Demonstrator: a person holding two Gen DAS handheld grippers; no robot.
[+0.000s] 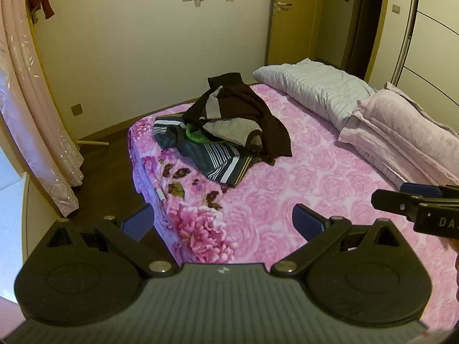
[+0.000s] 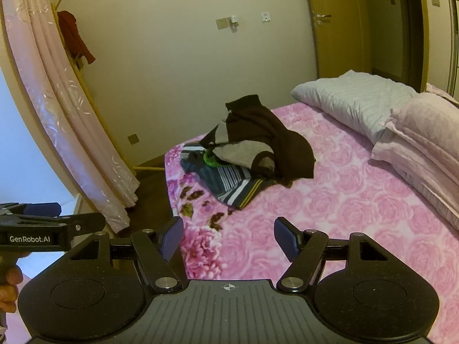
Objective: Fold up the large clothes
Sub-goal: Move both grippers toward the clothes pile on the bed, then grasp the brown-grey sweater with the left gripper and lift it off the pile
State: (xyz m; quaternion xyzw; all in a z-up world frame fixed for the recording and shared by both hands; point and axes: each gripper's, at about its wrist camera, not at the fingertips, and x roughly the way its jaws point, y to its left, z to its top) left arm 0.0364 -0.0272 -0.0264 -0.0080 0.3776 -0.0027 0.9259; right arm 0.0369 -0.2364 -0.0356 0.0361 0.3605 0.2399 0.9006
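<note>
A heap of clothes lies near the far left corner of the bed. On top is a dark brown garment (image 1: 243,106) (image 2: 275,137), over a grey one (image 1: 226,127) and a bit of green fabric (image 1: 195,134). A dark striped garment (image 1: 218,157) (image 2: 229,183) is at the bottom. My left gripper (image 1: 222,222) hovers open and empty over the bed's near left edge, well short of the heap. My right gripper (image 2: 229,238) is open and empty too, beside the left one and just as far from the clothes. Each gripper shows at the edge of the other's view.
The bed wears a pink rose-patterned blanket (image 1: 301,200). A folded grey quilt (image 1: 312,91) and pink bedding (image 1: 401,126) lie along its right side. A pink curtain (image 1: 34,114) hangs at the left over dark floor (image 1: 109,166). A wooden door (image 1: 292,14) stands in the back wall.
</note>
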